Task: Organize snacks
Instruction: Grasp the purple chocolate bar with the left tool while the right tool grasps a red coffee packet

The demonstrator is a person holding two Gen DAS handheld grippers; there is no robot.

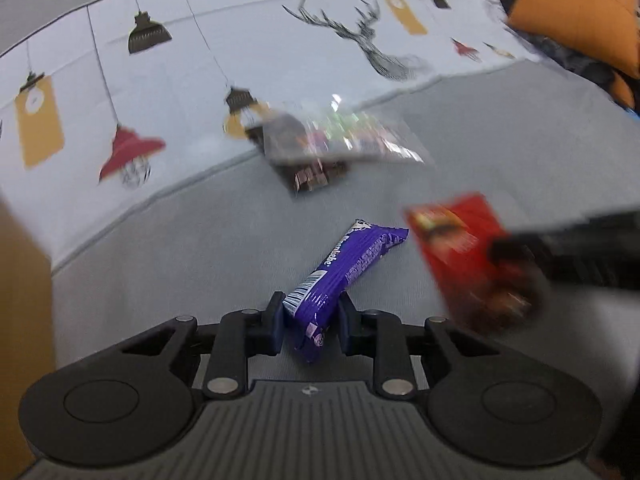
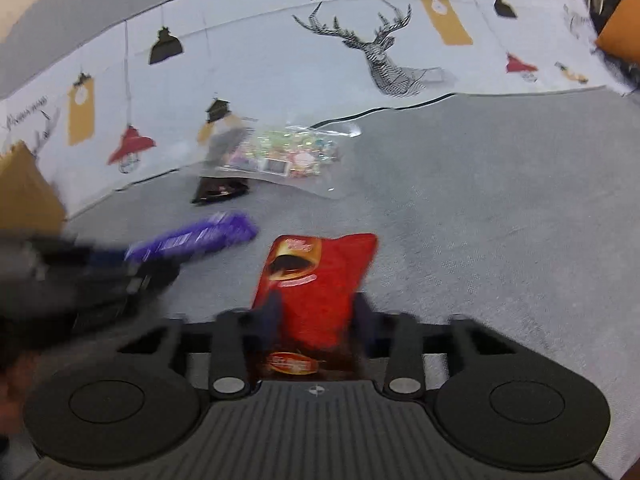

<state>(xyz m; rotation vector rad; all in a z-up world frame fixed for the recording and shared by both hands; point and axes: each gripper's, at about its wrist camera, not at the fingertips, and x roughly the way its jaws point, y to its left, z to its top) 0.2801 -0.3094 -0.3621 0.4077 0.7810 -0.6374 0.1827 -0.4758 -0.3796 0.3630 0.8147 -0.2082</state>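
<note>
The left tool [image 1: 311, 316] has its two dark fingers pressed in on the near, barcoded end of a long purple foil-wrapped snack bar [image 1: 344, 268], which slants away to the upper right over the grey carpet-like surface [image 1: 500, 152]. The right tool [image 2: 316, 316] pinches the lower part of a flat red snack packet [image 2: 316, 280] with a dark round picture printed on it; the packet stands up between the fingers, and its bottom edge reaches back toward the tool body.

The two snacks lie just beside each other, the red packet to the right of the purple bar, and each tool shows blurred at the edge of the other's view.

Farther off, near the carpet's edge, a clear plastic bag of many-coloured sweets [image 2: 292, 156] lies partly over a dark brown packet [image 2: 220, 192]. Behind them spreads a pale cloth printed with hanging lamps and a stag's head [image 2: 384, 60]. A brown cardboard piece [image 2: 24, 192] stands at the left, and an orange cushion [image 1: 580, 12] sits at the far right.
</note>
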